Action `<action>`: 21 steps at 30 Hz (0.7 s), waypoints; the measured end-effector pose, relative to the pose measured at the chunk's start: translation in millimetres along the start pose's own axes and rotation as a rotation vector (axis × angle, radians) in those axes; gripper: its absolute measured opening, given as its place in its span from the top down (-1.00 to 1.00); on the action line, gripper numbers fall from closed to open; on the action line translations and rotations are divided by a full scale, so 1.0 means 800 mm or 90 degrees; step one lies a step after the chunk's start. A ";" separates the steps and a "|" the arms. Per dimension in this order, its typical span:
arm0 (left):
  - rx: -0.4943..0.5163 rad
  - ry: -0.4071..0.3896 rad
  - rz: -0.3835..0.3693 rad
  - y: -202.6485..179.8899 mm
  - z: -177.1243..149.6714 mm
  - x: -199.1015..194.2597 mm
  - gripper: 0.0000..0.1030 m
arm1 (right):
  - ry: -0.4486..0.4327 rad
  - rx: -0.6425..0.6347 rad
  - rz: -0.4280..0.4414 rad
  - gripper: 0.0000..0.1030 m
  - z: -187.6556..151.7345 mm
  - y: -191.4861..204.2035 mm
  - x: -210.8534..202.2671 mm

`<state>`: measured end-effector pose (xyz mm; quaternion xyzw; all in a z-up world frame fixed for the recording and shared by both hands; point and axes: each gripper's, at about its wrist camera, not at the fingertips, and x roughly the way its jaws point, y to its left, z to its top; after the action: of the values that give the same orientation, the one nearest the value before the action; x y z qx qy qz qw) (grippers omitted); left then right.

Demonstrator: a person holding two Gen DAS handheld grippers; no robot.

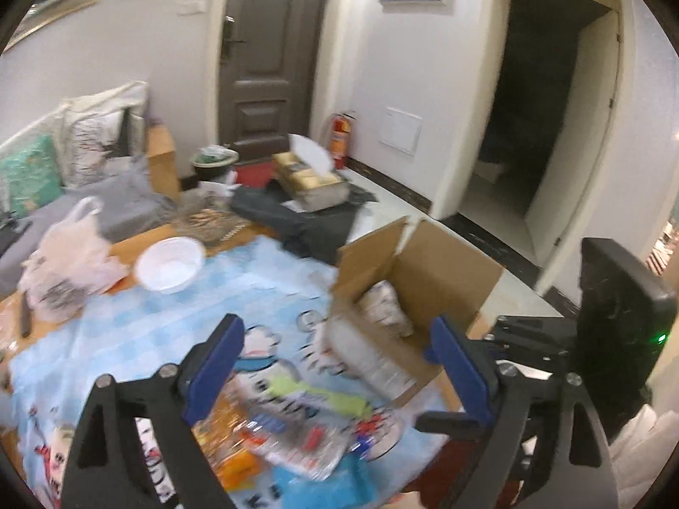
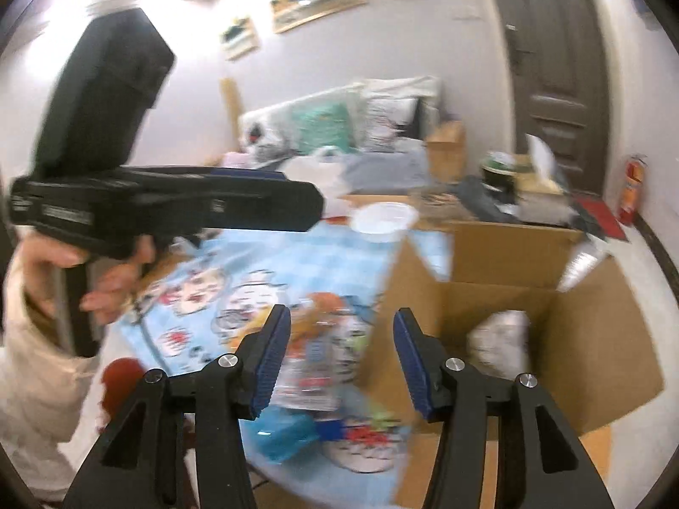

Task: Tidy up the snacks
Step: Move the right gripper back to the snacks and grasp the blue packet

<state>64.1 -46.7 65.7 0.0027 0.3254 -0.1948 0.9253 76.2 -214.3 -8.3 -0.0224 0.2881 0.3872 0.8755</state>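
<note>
Left gripper [image 1: 339, 364]: jaws wide, nothing between.
Right gripper [image 2: 341, 360]: jaws partly open, empty.
Snack packets [image 1: 297, 424]: piled at table's [image 1: 127, 254] near edge.
Cardboard box [image 1: 445, 271]: flaps open, at right edge, one pouch [image 1: 382, 305] inside.
Bowl [image 1: 169, 263]: far side, well apart.

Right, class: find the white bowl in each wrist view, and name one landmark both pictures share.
Left wrist view: the white bowl sits left of centre, at the far edge of the blue cartoon cloth.
Right wrist view: the bowl is just right of centre, beyond the cloth.
Shared landmark: the open cardboard box, right of the bowl.
</note>
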 end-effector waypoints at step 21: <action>-0.120 -0.007 -0.008 0.120 -0.209 -0.023 -0.74 | 0.210 -0.139 0.068 0.03 -0.126 0.099 0.137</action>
<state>-14.6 70.9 -67.2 -0.0873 0.3373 -0.1694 0.9219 31.1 -112.4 -134.9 -0.1655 0.3849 0.4530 0.7870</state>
